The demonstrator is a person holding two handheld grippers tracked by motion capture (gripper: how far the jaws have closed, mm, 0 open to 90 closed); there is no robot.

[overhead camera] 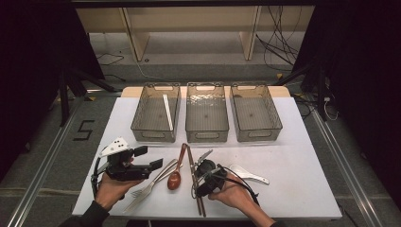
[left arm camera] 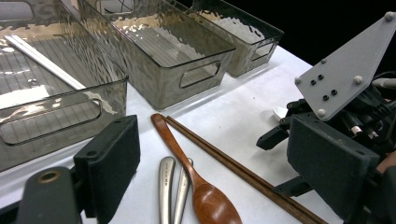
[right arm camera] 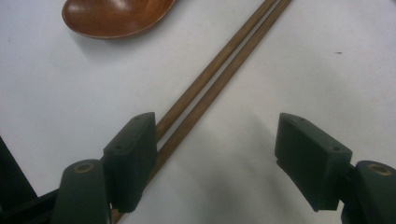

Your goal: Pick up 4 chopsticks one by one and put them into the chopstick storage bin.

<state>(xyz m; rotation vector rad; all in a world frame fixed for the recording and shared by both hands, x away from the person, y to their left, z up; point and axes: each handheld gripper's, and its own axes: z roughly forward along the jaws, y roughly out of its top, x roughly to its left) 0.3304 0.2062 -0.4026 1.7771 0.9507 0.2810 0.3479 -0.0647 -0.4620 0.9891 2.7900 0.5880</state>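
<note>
A pair of brown wooden chopsticks (overhead camera: 195, 177) (right arm camera: 219, 70) lies lengthwise on the white table (overhead camera: 293, 179). My right gripper (overhead camera: 202, 178) (right arm camera: 217, 158) is held over them, pointing down and open. Its left jaw rests beside the sticks and nothing is between the jaws. A wooden spoon (overhead camera: 174, 178) (left arm camera: 205, 196) (right arm camera: 116, 14) lies just left of the chopsticks. My left gripper (overhead camera: 150, 158) (left arm camera: 219, 154) hovers open at the front left, aimed at the spoon. Two metal utensils (overhead camera: 150, 185) (left arm camera: 173, 191) lie below it.
Three clear grey bins stand in a row at the back: left (overhead camera: 153, 134), middle (overhead camera: 206, 135), right (overhead camera: 259, 134). A white stick (overhead camera: 167, 112) (left arm camera: 44, 60) lies in the left bin. A white soup spoon (overhead camera: 248, 174) lies right of my right hand.
</note>
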